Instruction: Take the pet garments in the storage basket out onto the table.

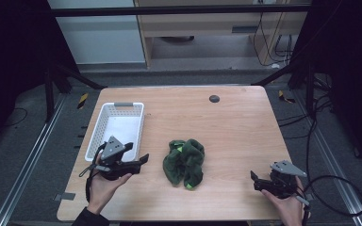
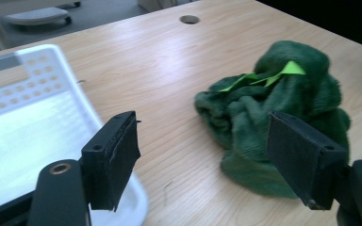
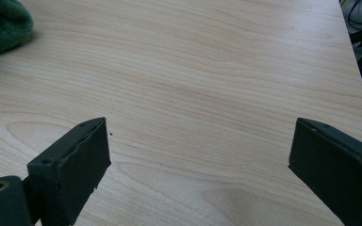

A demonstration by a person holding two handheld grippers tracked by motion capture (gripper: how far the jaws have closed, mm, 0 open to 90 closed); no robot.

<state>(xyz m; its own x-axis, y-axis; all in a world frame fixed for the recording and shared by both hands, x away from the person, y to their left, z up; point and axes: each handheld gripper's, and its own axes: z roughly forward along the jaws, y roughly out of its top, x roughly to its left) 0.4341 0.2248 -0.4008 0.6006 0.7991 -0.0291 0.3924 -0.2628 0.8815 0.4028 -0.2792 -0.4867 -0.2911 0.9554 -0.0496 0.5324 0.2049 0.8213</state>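
Jaws of left gripper [image 1: 140,160] and right gripper [image 1: 254,180] stand apart, empty. Green towel [image 1: 185,161] lies bunched mid-table between them; white basket [image 1: 102,123] beyond the left gripper. Risk: pinching one loose fold, so towel unravels, drags.

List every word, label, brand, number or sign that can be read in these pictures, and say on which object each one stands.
No text can be read in these pictures.
Green cloth: its bright green tags show no legible print.
White basket: a grey strip on its far rim carries no readable text.
Both grippers: their jaws bear no markings.
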